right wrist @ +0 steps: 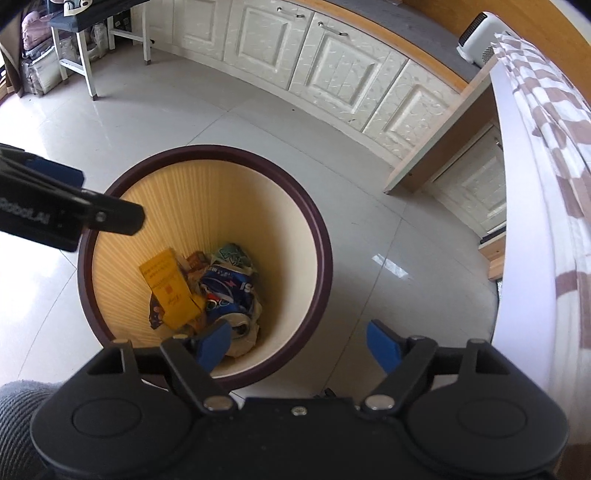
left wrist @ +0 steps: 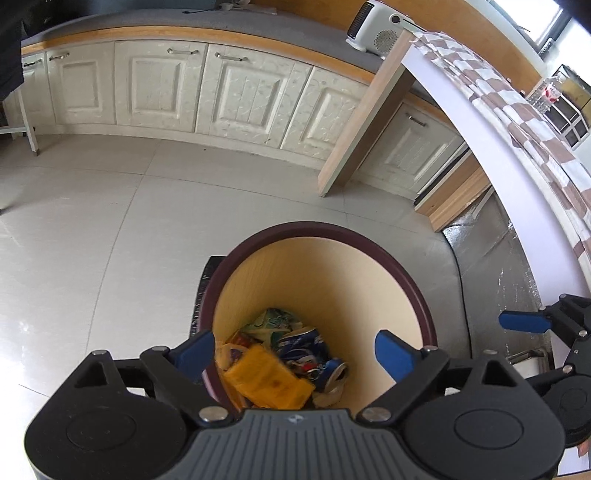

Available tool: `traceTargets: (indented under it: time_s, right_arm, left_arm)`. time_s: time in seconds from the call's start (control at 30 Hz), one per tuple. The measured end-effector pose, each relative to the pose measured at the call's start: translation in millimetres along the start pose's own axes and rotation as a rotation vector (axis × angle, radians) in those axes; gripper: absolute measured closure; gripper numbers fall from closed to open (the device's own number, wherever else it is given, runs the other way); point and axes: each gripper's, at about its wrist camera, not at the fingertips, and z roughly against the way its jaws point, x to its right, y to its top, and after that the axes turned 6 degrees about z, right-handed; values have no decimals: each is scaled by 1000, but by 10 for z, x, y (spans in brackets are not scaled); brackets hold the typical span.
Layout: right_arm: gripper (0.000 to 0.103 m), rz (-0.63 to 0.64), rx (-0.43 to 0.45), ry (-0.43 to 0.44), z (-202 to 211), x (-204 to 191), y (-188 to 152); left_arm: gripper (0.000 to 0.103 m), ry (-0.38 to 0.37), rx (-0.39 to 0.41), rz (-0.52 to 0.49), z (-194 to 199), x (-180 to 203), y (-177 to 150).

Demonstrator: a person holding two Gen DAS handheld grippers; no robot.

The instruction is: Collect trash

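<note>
A round bin with a dark maroon rim [left wrist: 369, 243] [right wrist: 314, 206] and a pale yellow inside stands on the tiled floor. At its bottom lie a yellow carton [left wrist: 266, 380] [right wrist: 168, 288], a crushed blue can [left wrist: 310, 350] [right wrist: 229, 291] and a green-and-white wrapper [left wrist: 273, 321] [right wrist: 232, 254]. My left gripper [left wrist: 295, 354] hangs over the bin's near edge, open, with nothing between its blue pads. My right gripper [right wrist: 299, 347] hovers above the bin's near right rim, open and empty too. It also shows at the right edge of the left wrist view, a blue pad [left wrist: 524, 322] visible.
Cream cabinet doors [left wrist: 240, 96] under a grey counter line the far side. A white table [left wrist: 491, 155] with a brown-and-white checked cloth [left wrist: 532, 122] [right wrist: 554, 122] runs along the right. A white heater [left wrist: 380, 29] sits on the counter. A white stool [right wrist: 88, 44] stands far left.
</note>
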Motion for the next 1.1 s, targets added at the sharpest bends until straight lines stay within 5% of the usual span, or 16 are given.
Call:
traceTargets:
  time_s: [0.47,1.1]
  right_arm:
    - [3,-212,93,-13,464,173,-185]
    - [1,-386,354,-19,1914,213,-732]
  left_arm:
    - [0,56,66,-38,572,70,-76]
    - [0,100,274,-147,2040,475,-496]
